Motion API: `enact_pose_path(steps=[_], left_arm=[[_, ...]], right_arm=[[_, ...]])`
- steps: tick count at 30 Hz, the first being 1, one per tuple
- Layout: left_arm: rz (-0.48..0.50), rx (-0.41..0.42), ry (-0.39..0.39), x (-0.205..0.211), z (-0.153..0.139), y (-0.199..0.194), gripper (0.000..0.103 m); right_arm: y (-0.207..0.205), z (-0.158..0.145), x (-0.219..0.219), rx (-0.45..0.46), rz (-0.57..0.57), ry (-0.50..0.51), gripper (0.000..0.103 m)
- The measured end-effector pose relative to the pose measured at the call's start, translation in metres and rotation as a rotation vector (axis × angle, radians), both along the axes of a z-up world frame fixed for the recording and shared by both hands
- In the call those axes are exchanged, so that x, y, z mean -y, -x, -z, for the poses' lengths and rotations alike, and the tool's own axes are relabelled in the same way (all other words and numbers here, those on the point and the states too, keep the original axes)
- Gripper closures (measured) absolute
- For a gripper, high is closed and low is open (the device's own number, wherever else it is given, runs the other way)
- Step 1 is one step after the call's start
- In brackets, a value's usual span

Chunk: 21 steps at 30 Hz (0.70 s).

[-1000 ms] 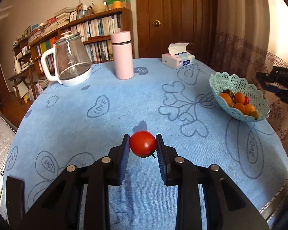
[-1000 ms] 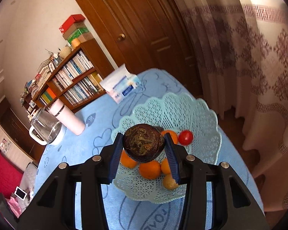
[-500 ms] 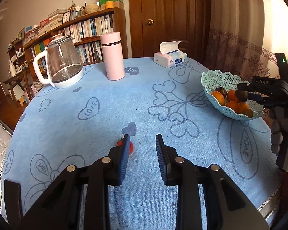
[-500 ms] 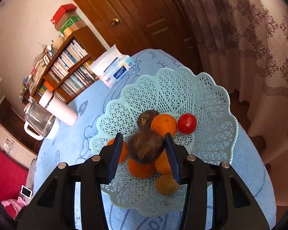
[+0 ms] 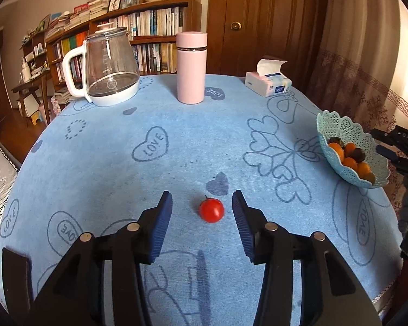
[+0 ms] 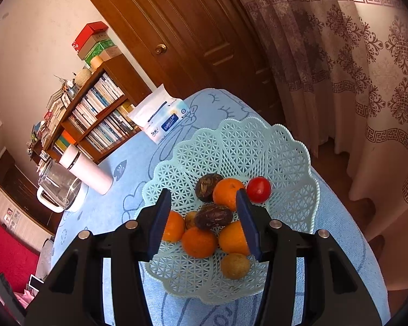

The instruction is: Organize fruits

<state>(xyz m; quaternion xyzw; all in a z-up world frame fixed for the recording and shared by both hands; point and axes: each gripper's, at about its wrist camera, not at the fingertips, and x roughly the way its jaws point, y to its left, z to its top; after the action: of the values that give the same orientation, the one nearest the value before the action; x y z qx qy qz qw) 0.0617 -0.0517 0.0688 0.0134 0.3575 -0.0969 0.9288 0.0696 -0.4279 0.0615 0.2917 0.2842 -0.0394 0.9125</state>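
The left tongs [image 5: 202, 207] are opening around a red tomato [image 5: 211, 210] lying free on the tabletop [image 5: 176, 149]. The right tongs [image 6: 204, 203] are opening above the basket [image 6: 299, 190], touching no fruit; kettle [image 5: 108, 65], pink bottle [image 5: 190, 68] and tissue box [image 5: 267, 82] stand well apart.

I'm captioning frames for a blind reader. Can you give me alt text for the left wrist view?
The left claw is opening around a small red tomato lying untouched on a blue tablecloth. A basket of fruit sits at the right edge; a kettle and pink flask stand behind.
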Motion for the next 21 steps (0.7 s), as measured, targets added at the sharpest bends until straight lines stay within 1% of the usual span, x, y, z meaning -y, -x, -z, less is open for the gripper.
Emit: enact_pose_path(steps=[3,8,13,16,18,21], left_arm=[[-0.003,-0.015,-0.035,0.000,0.012,-0.011,0.057],[0.015,-0.069,-0.058,0.006,0.032,-0.024,0.057],[0.043,-0.085,-0.081,0.017,0.043,-0.032,0.058],[0.049,-0.092,-0.095,0.021,0.048,-0.038,0.065],[0.048,-0.105,-0.097,0.022,0.052,-0.043,0.073],[0.044,-0.121,-0.093,0.022,0.056,-0.047,0.076]], right_arm=[[0.002,-0.004,0.000,0.011,0.001,0.002,0.052],[0.005,-0.009,-0.001,0.025,-0.001,0.010,0.052],[0.006,-0.011,0.000,0.031,0.001,0.008,0.052],[0.007,-0.013,0.001,0.038,0.006,0.006,0.052],[0.008,-0.014,0.003,0.042,0.009,0.008,0.052],[0.009,-0.016,0.005,0.047,0.017,0.017,0.052]])
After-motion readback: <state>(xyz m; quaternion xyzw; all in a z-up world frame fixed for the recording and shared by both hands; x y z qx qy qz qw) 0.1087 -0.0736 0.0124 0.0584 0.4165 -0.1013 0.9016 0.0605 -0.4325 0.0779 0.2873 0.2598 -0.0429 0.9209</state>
